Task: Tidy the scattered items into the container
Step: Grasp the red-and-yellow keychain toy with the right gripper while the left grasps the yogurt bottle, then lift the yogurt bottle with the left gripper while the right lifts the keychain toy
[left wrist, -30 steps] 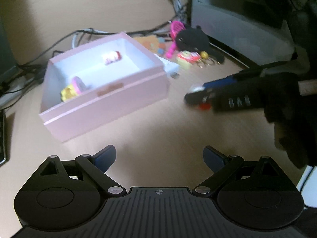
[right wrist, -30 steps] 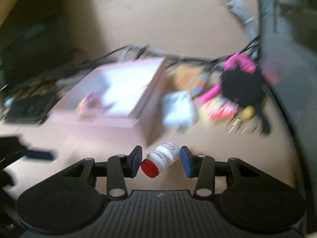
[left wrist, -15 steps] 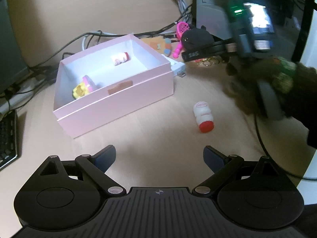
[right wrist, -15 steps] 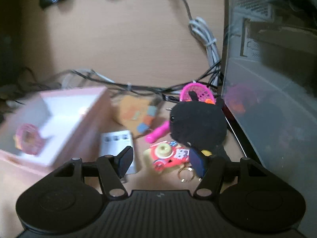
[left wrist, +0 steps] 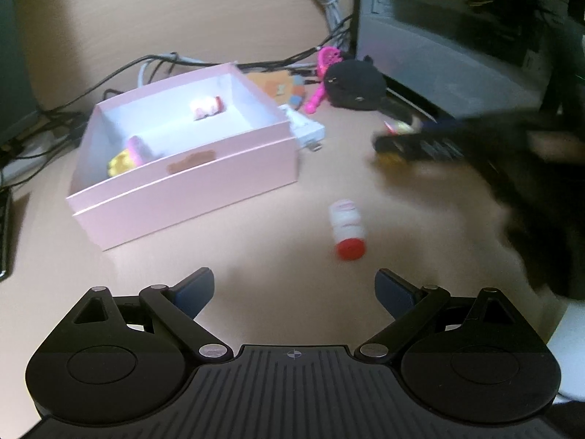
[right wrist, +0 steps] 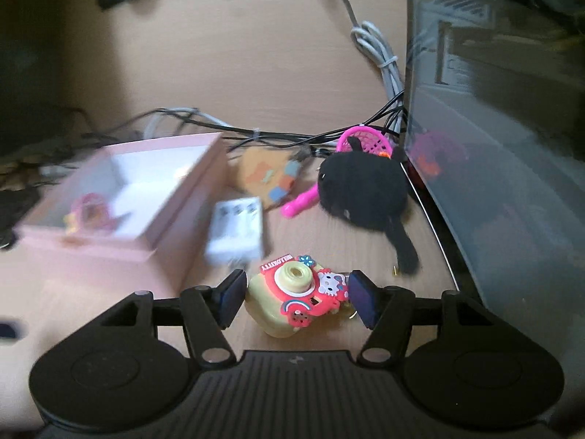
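Note:
A pink box [left wrist: 204, 175] stands on the desk with a small bottle [left wrist: 207, 107] and a yellow-pink toy [left wrist: 129, 153] inside; it also shows in the right wrist view [right wrist: 109, 252]. My left gripper [left wrist: 294, 291] is open and empty, low over the desk. A white bottle with a red cap [left wrist: 347, 228] lies ahead of it. My right gripper [right wrist: 294, 298] is open around a red and yellow toy camera [right wrist: 292, 294], its pads close on each side. A black plush [right wrist: 362, 192], a pink racket [right wrist: 362, 142], an orange card [right wrist: 270, 175] and a white charger [right wrist: 236, 234] lie beyond.
A computer case [right wrist: 493, 128] stands at the right. Cables [right wrist: 256, 131] run behind the box. A keyboard edge [left wrist: 3, 234] lies at far left. The right gripper appears blurred in the left wrist view [left wrist: 420, 146].
The right gripper let go of the red-capped bottle, which now lies on the desk. It moved right and now straddles the toy camera. The left gripper stayed open and drew slightly nearer.

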The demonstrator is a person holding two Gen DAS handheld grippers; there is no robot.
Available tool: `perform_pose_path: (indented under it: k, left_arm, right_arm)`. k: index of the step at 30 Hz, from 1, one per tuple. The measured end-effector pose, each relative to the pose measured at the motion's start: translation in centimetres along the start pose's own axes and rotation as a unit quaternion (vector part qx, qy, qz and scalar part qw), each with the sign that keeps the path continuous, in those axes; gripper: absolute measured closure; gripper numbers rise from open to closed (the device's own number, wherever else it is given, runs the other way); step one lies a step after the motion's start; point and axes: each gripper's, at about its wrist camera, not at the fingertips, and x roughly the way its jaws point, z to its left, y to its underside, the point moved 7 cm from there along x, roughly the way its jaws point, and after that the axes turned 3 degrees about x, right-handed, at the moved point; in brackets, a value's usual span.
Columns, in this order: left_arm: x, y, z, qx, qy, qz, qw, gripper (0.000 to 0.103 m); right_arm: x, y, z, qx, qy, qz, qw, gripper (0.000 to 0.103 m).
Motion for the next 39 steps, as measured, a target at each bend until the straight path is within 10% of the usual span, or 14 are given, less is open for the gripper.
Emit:
perform_pose_path:
  k: [4,7,13,19,27,31,39]
  left_arm:
    - [0.8,-0.5,-1.3,-0.001,-0.009,-0.028,0.9996,0.007]
    - [2.1,-0.7,-2.1,0.001,-0.011,-0.032,0.9994,0.041]
    - [4.1,-1.5,-3.5,0.014,-0.023,-0.039,0.9989,0.041]
    - [4.1,-1.3,-3.0,0.025,-0.040,-0.036,0.9982,0.072]
    - [2.1,1.2,3.0,-0.008,-0.112,-0.019,0.9935,0.061]
    - [1.0,1.1,4.2,-0.053,-0.085,-0.034,0.9944,0.020]
    - [2.1,0.0,2.8,-0.011,-0.083,-0.051,0.9952,0.019]
  right_arm:
    - [-4.3,3.2,-0.8,-0.012,-0.002,0.002,1.000,0.041]
    - [-6.4,5.4,-1.0,-0.049,0.008,-0.011,0.999,0.041]
    - [-7.5,7.1,-2.1,-0.058,0.021,-0.009,0.998,0.041]
    - [-7.7,8.1,-2.5,-0.067,0.019,-0.010,0.998,0.041]
    - [-8.6,8.1,-3.3,-0.074,0.010,-0.014,0.997,0.031]
    - [-8.4,8.4,-3.3,-0.072,0.009,-0.009,0.997,0.031]
    - [-8.7,8.9,-2.8,-0.071,0.002,-0.006,0.997,0.031]
